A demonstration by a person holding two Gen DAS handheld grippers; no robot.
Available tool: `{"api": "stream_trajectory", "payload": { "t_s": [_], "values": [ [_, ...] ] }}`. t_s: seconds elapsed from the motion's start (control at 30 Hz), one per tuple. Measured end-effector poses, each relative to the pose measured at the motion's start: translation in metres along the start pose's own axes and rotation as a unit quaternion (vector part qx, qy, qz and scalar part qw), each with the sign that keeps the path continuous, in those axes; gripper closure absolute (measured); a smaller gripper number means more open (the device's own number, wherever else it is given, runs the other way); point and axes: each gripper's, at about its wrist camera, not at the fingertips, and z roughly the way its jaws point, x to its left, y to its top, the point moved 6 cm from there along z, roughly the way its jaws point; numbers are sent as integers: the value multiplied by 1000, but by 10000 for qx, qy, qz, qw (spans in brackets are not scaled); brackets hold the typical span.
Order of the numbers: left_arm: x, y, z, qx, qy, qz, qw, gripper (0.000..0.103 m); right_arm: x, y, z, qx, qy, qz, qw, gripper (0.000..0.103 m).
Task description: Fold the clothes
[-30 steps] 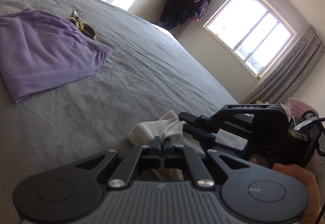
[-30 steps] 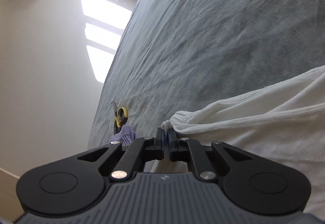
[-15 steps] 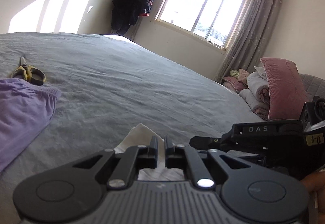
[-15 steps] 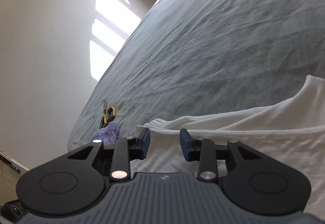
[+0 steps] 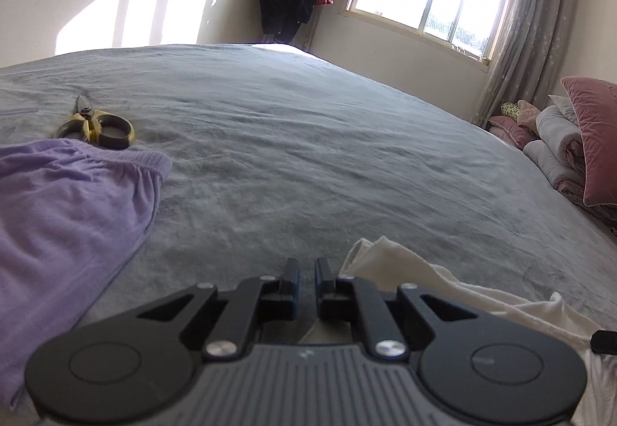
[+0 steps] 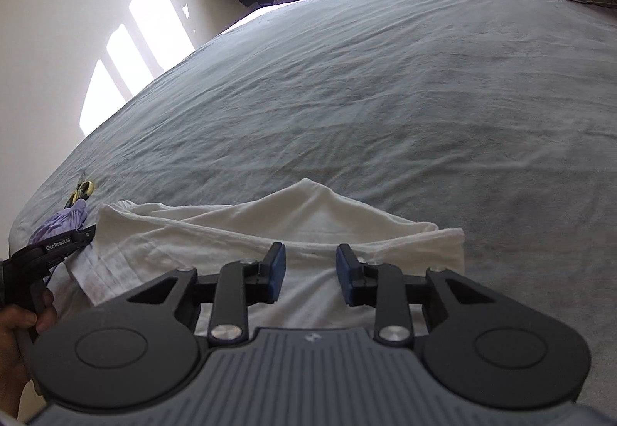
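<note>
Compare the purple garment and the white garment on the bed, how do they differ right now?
The purple garment is lilac with a gathered, elastic-looking edge; the white garment is plain white, its edges flat. The purple garment lies next to the yellow-handled scissors; the white garment lies in front of the right gripper, whose jaws stand open above it. Both rest on the grey bedspread.

Each gripper is showing the same build: a grey ribbed body, two round black discs at its sides, and black linkage arms pinned with silver screws. The right gripper [image 6: 310, 269] is carrying blue pads on its fingers. The left gripper [image 5: 306, 281] is bearing white "GenRobot.AI" lettering on its black side, seen from the right wrist camera.
</note>
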Motion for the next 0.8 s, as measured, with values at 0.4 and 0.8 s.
{"api": "stream_trajectory", "payload": {
  "t_s": [0.4, 0.8],
  "values": [
    [-40, -37, -42, -200, -681, 802, 9942, 94, 16, -43, -46, -270, -62, -931, 9953, 67],
    [-68, -47, -64, -244, -350, 1273, 9909, 74, -4, -83, -79, -529, -484, -1305, 9889, 64]
  ]
}}
